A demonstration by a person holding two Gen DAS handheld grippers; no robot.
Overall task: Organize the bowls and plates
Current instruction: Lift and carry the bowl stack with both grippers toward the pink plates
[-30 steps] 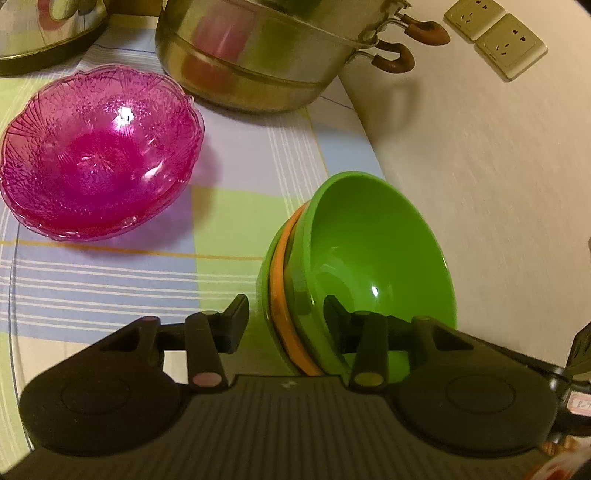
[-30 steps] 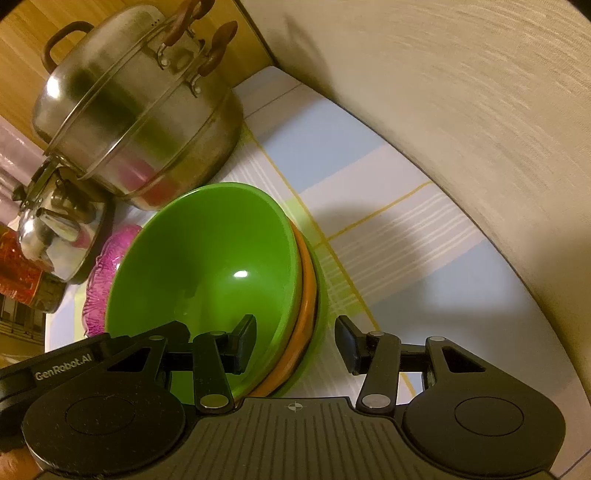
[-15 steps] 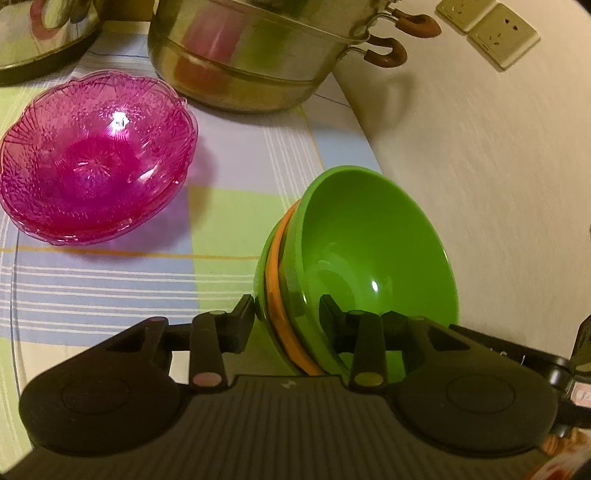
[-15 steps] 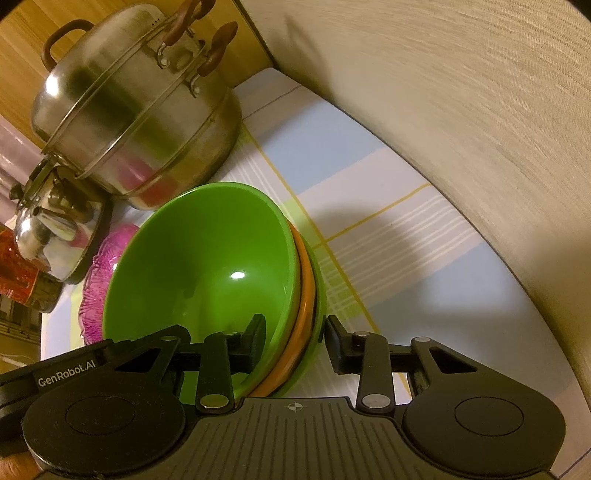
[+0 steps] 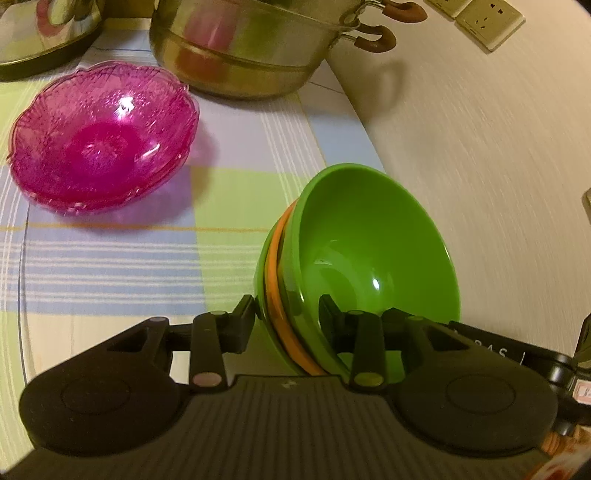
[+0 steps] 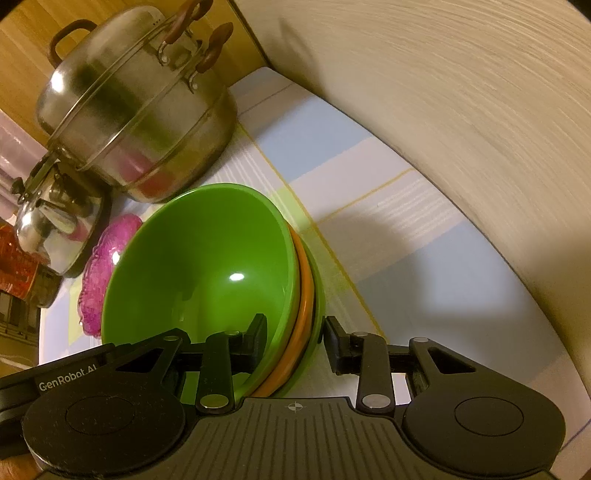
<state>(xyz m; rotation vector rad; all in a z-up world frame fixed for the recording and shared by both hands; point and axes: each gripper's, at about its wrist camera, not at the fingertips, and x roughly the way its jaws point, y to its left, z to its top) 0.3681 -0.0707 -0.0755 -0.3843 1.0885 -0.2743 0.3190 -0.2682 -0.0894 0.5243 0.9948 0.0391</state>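
A nested stack of bowls, a green bowl (image 5: 369,240) inside an orange one (image 5: 275,258) inside another green one, rests on the checked tablecloth by the wall. My left gripper (image 5: 286,310) is shut on the stack's left rim, one finger outside and one inside the top bowl. In the right wrist view the same green bowl (image 6: 207,258) and orange rim (image 6: 304,291) are clamped at the opposite edge by my right gripper (image 6: 294,326), also with one finger inside and one outside. Stacked pink glass bowls (image 5: 99,140) lie to the left.
A large steel steamer pot (image 5: 251,48) with brown handles stands behind the bowls, a steel kettle (image 6: 55,221) to its left. A pale wall (image 5: 480,184) with sockets (image 5: 491,18) borders the table on the right. The checked tablecloth (image 5: 110,266) extends to the left.
Both grippers' jaws have narrowed onto the bowl stack's rims, the right one the more. Neither hand has shifted much.
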